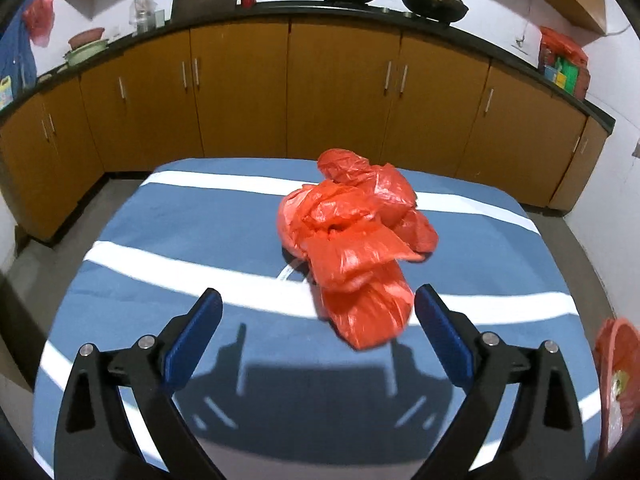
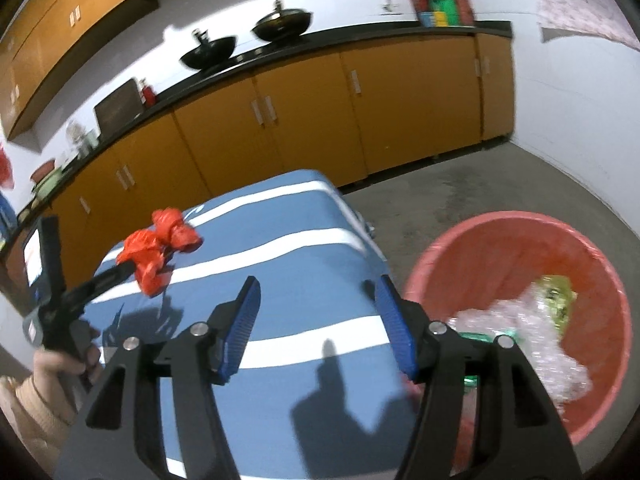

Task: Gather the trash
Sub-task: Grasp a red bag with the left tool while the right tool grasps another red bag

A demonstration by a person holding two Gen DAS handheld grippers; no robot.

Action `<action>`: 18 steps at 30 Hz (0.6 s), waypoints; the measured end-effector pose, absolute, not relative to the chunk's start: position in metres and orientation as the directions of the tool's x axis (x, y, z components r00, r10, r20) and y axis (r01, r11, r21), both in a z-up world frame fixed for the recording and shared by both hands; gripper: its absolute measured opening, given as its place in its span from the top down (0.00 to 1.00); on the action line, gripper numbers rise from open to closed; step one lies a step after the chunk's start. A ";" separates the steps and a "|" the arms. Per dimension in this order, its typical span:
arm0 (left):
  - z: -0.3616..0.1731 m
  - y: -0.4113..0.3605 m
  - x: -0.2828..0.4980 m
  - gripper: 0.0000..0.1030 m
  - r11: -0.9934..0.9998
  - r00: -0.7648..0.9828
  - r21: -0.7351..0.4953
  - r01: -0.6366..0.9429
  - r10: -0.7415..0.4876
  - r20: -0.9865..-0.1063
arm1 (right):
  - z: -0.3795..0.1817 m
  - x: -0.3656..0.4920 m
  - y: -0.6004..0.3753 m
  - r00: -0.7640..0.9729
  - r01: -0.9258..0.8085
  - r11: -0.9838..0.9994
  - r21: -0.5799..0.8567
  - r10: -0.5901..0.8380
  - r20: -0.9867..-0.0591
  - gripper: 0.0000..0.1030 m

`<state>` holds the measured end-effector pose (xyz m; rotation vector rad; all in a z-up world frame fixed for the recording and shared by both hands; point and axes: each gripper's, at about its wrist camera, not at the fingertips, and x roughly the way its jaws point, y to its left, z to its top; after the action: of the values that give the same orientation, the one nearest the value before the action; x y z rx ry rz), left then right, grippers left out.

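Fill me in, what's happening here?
A person is clearing trash off a blue striped table with two handheld grippers. The left gripper is open right at a crumpled red plastic bag, not gripping it. The right gripper is open and empty, next to a pink bin on the floor that already holds wrappers.

Right gripper [image 2: 318, 324] open, empty, over blue striped table [image 2: 304, 240]. Red bag [image 2: 160, 248] beside left gripper [image 2: 116, 272]. Pink bin [image 2: 520, 280] holding wrappers.
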<state>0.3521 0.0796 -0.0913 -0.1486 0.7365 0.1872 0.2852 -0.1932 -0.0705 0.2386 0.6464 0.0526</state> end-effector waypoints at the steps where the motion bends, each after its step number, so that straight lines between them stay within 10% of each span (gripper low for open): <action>1: -0.093 0.080 0.358 0.07 0.974 0.723 -0.065 -0.217 0.116 -0.681 | -0.073 0.288 -0.188 0.794 0.019 0.973 0.232 0.127 -0.595 0.43; 8: -0.105 0.075 0.386 0.12 0.984 0.700 -0.036 -0.172 0.097 -0.708 | -0.086 0.308 -0.164 0.768 -0.001 0.975 0.224 0.144 -0.624 0.43; 13: -0.121 0.089 0.391 0.67 0.986 0.661 -0.108 -0.130 0.005 -0.750 | -0.090 0.318 -0.146 0.758 -0.029 0.977 0.212 0.160 -0.632 0.43; 18: -0.116 0.113 0.368 0.77 0.985 0.682 -0.144 -0.096 -0.041 -0.731 | -0.089 0.333 -0.119 0.752 -0.083 0.976 0.200 0.193 -0.631 0.43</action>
<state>0.3678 0.1125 -0.1160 -0.1767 0.8215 0.0315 0.3335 -0.1191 -0.0893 0.1632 0.7051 0.1511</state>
